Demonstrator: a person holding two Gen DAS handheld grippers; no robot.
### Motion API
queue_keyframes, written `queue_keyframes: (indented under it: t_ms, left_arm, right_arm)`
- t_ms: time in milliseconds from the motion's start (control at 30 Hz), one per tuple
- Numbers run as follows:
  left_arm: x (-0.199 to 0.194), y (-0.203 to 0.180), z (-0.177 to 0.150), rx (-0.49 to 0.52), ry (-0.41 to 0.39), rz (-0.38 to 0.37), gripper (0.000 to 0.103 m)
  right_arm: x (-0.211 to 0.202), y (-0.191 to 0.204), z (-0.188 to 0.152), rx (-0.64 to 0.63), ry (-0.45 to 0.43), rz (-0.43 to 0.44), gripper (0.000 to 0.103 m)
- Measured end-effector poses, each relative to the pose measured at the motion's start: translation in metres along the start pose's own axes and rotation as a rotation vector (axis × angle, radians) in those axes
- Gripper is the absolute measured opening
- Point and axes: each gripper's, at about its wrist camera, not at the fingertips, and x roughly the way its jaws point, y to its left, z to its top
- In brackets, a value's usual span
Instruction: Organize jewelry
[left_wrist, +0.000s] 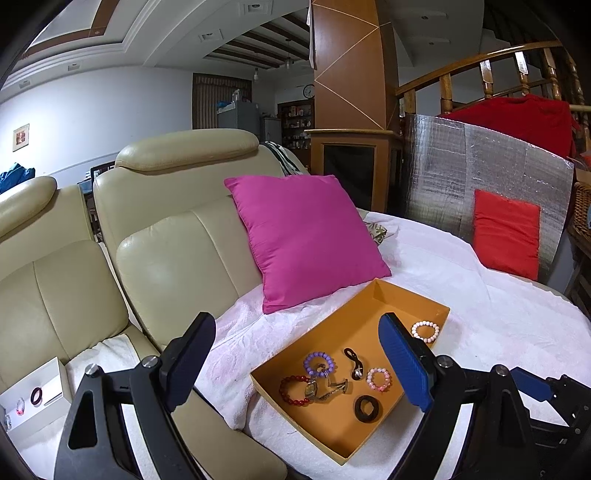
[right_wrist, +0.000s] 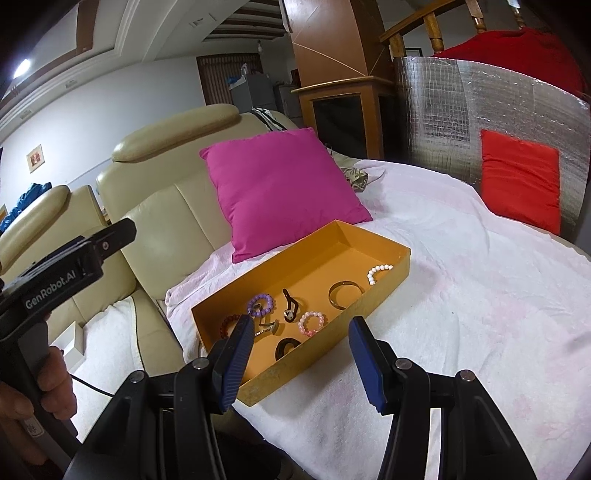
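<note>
- Left wrist view: we hold the left gripper (left_wrist: 295, 363) above the near left corner of the tray (left_wrist: 413, 295), jaws spread wide with nothing between them. We judge we are between picks, with no piece chosen yet.
- The tray sits on the white blanket (left_wrist: 498, 314), just in front of the pink cushion (left_wrist: 306, 240). Inside it lie a purple bracelet (left_wrist: 320, 363), a red bracelet (left_wrist: 293, 390), a watch (left_wrist: 325, 390) touching both, a pink bracelet (left_wrist: 378, 379), a dark ring (left_wrist: 368, 407), a black clasp piece (left_wrist: 355, 363), and a white bracelet (left_wrist: 425, 331) at the far end.
- Left of the tray, on the sofa seat, a white box (left_wrist: 40, 391) holds a dark ring and a pink piece; we judge it the likely place for sorted items.
- Right wrist view: the right gripper (right_wrist: 301, 363) hangs over the near rim of the tray, jaws about half open and empty.
- Here a gold bangle (right_wrist: 345, 294) also shows, between the pink and white bracelets.
- The next move, in our judgement, calls for lowering one gripper onto a loose single piece such as the pink bracelet; the watch cluster is tangled and could drag its neighbours.
</note>
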Motion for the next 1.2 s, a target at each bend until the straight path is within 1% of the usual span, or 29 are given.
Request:
queue_keyframes:
  t_ms: [467,933,1100,1200]
  left_arm:
    - [0.006,0.008,0.002,-0.022,0.009,0.011,0.09]
    - [0.006,0.005,0.002,-0.015,0.013,0.008,0.09]
    - [0.006,0.0,0.002,0.002,0.006,0.008,0.09]
    - [0.002,-0.014,0.001,0.046,-0.022,-0.023,0.09]
  right_arm:
    - [0.006,0.006,0.002,-0.012,0.004,-0.009,0.057]
    - [0.005,0.003,0.002,0.001,-0.005,-0.003,0.057]
    - [0.006,-0.005,0.001,0.015,-0.008,-0.004,0.057]
    - [0.001,-0.021,0.002,0.048,-0.029,-0.033,0.057]
